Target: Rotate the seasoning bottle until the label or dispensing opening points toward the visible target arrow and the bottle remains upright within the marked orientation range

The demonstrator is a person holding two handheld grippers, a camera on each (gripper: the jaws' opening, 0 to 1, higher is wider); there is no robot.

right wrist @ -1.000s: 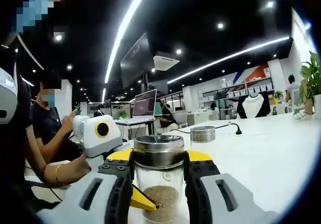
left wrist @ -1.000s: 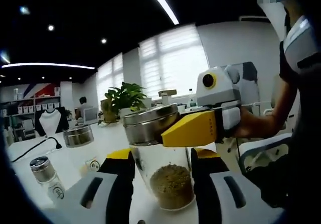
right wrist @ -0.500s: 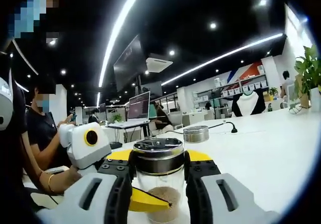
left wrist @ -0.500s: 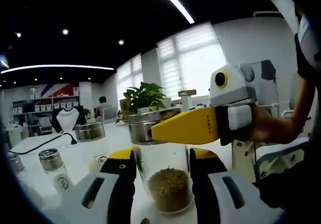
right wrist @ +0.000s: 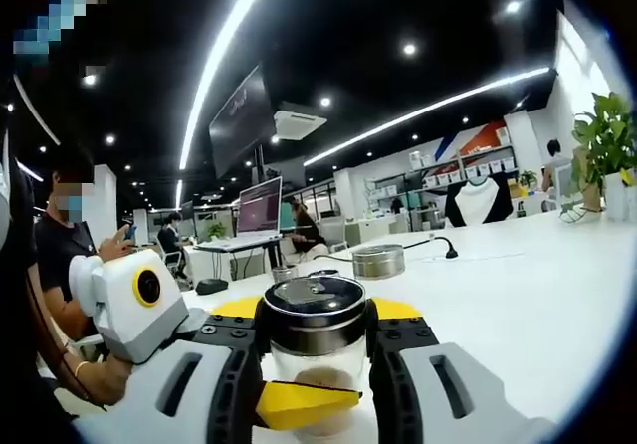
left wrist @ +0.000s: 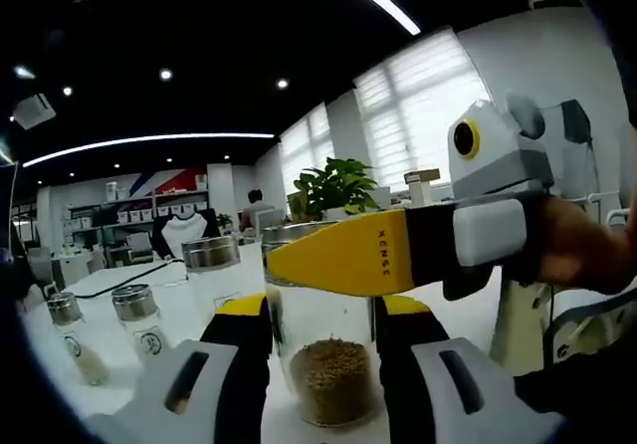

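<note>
The seasoning bottle point(left wrist: 324, 374) is a clear glass jar with brown granules at its bottom and a metal lid point(right wrist: 314, 310). It stands upright on the white table point(right wrist: 518, 285). In the left gripper view, my left gripper point(left wrist: 323, 320) is shut on the glass body. My right gripper point(left wrist: 338, 257) reaches in from the right, its yellow jaw lying across the lid. In the right gripper view, my right gripper point(right wrist: 316, 317) is shut on the lid. The left gripper point(right wrist: 304, 404) shows as a yellow jaw low on the glass. I cannot make out a label or an arrow.
Two small shaker bottles point(left wrist: 139, 317) and a taller lidded jar point(left wrist: 212, 265) stand on the table to the left. A plant point(left wrist: 338, 185) is behind. A metal-lidded jar point(right wrist: 378, 262) and a cable lie further off. A seated person point(right wrist: 60, 240) and a laptop point(right wrist: 259, 208) are at the left.
Both grippers have turned relative to each other around the bottle. The right gripper's jaw now lies further across the lid, and the left gripper has slid left in the right gripper view. Both cameras moved.
</note>
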